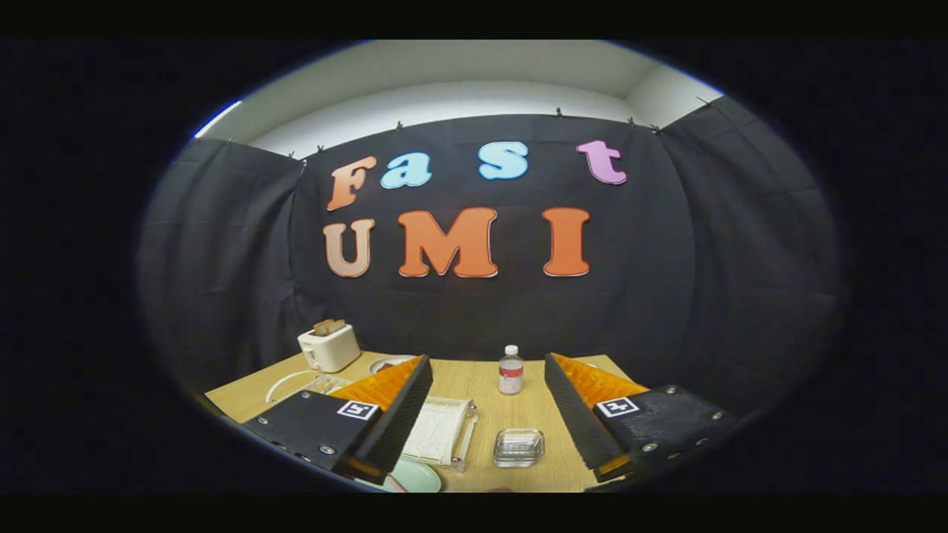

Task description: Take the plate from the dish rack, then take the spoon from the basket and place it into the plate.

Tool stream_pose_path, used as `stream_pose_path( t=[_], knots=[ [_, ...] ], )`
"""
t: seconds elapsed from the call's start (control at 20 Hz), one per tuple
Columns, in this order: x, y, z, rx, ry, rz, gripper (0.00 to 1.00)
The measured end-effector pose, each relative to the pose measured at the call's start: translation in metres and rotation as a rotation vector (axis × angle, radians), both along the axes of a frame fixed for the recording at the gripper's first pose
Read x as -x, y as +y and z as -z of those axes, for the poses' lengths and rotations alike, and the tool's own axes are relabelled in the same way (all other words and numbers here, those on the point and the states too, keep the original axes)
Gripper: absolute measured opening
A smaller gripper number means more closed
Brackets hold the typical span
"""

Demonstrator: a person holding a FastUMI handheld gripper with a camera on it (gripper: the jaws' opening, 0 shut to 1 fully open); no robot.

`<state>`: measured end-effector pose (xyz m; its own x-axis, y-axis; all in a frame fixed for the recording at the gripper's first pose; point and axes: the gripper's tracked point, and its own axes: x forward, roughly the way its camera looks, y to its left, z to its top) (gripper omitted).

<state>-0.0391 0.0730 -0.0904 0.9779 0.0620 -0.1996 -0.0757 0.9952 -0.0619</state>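
Note:
My gripper is open and held above the wooden table, with nothing between its orange-and-black fingers. A pale green plate lies flat on the table close under the left finger, which hides part of it. Just beyond the plate, a white slatted rack lies between the fingers, nearer the left one. A small clear glass container sits to the right of the rack, near the right finger. I cannot make out a spoon.
A cream toaster with bread in it stands at the table's far left, with a white cable in front. A small bottle stands at mid-table beyond the fingers. A white round dish rim shows behind the left fingertip.

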Motion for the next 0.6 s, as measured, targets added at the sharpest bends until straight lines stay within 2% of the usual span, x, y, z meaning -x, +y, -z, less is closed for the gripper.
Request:
stream_pose_path(
  t=[0.3,0.6],
  knots=[
    [-0.001,-0.001,-0.032,-0.004,-0.145,0.009,0.93],
    [0.005,-0.003,-0.041,-0.017,-0.186,0.028,0.96]
  ],
)
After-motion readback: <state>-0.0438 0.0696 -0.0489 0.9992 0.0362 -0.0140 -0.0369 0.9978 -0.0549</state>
